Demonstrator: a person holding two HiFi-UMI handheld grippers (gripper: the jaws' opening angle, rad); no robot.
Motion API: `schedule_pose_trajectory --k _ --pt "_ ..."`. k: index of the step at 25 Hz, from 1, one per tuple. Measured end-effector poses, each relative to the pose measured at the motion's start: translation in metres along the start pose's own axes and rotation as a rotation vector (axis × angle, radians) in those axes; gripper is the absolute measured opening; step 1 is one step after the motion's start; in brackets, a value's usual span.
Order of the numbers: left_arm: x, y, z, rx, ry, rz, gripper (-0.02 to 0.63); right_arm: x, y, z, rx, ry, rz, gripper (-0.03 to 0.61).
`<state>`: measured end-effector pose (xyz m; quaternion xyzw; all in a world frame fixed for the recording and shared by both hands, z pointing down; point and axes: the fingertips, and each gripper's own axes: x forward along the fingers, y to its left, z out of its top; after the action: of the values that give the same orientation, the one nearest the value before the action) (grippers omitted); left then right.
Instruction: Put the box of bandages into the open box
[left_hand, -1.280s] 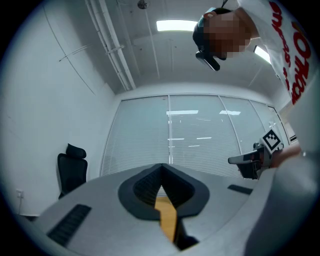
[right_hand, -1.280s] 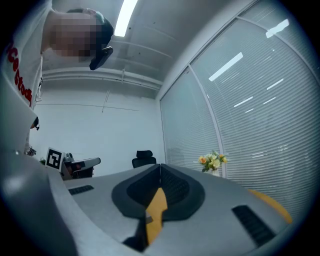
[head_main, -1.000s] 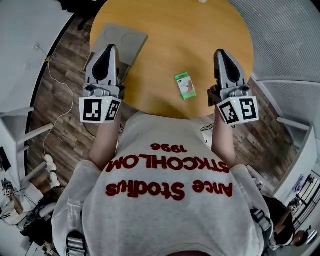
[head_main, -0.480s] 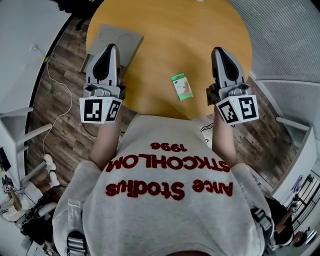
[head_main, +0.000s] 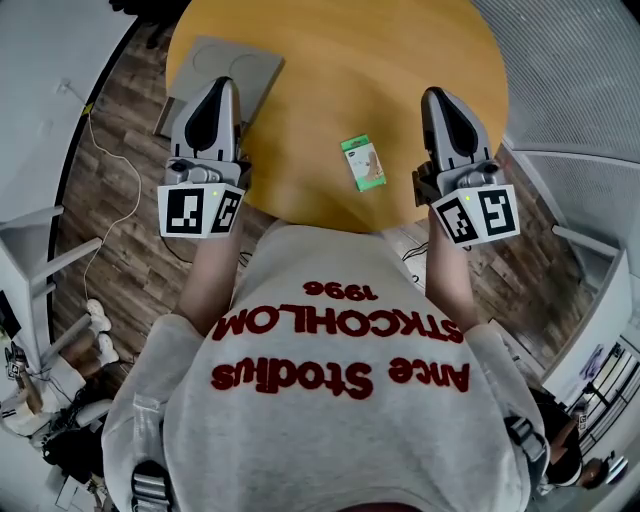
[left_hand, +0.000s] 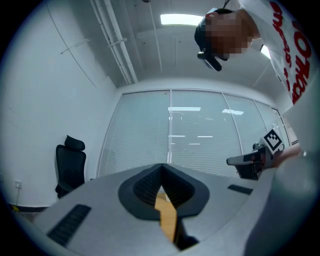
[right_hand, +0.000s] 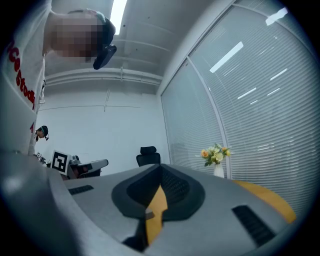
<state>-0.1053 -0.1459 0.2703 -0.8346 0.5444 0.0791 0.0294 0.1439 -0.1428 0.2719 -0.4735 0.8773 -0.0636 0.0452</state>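
The bandage box (head_main: 362, 163), small and green and beige, lies flat on the round wooden table (head_main: 330, 60) near its front edge. It sits between my two grippers, closer to the right one. A flat grey box (head_main: 228, 72) with two round marks rests at the table's left rim. My left gripper (head_main: 222, 88) (left_hand: 162, 167) hovers over that rim just in front of the grey box, jaws closed and empty. My right gripper (head_main: 437, 97) (right_hand: 161, 167) hangs over the table's right edge, to the right of the bandage box, also shut on nothing.
Wooden floor surrounds the table, with a white cable (head_main: 100, 150) trailing on the left. A vase of flowers (right_hand: 216, 159) stands at the table's far side. A black office chair (left_hand: 70, 165) is by the wall. Blinds cover the glass walls.
The left gripper has drifted a little and slightly lower; the view has shifted slightly. The bandage box stays where it was, and both grippers remain shut.
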Motion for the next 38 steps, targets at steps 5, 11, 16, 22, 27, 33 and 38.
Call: schedule_pose_trajectory --k 5,11,16,22,27,33,38 --pt "0.004 -0.005 -0.002 0.005 0.003 -0.014 0.006 0.003 0.002 -0.004 -0.002 0.011 0.008 0.006" --pt "0.001 -0.007 -0.024 -0.003 0.051 -0.015 0.006 0.007 0.001 -0.037 0.035 0.086 0.018 0.008" --pt "-0.004 -0.014 -0.046 -0.020 0.102 -0.017 0.006 0.006 -0.005 -0.095 0.131 0.211 0.011 0.066" --pt "-0.009 -0.020 -0.070 -0.045 0.155 -0.016 0.006 -0.001 0.005 -0.202 0.279 0.433 0.039 0.184" --pt "-0.013 -0.024 -0.082 -0.054 0.190 -0.017 0.006 -0.017 0.010 -0.275 0.190 0.656 -0.008 0.294" --pt "-0.012 -0.021 -0.092 -0.059 0.214 -0.007 0.006 -0.028 0.018 -0.313 0.081 0.794 -0.059 0.358" --pt "-0.014 -0.016 -0.097 -0.056 0.227 0.029 0.006 -0.041 0.014 -0.331 0.026 0.849 -0.086 0.382"
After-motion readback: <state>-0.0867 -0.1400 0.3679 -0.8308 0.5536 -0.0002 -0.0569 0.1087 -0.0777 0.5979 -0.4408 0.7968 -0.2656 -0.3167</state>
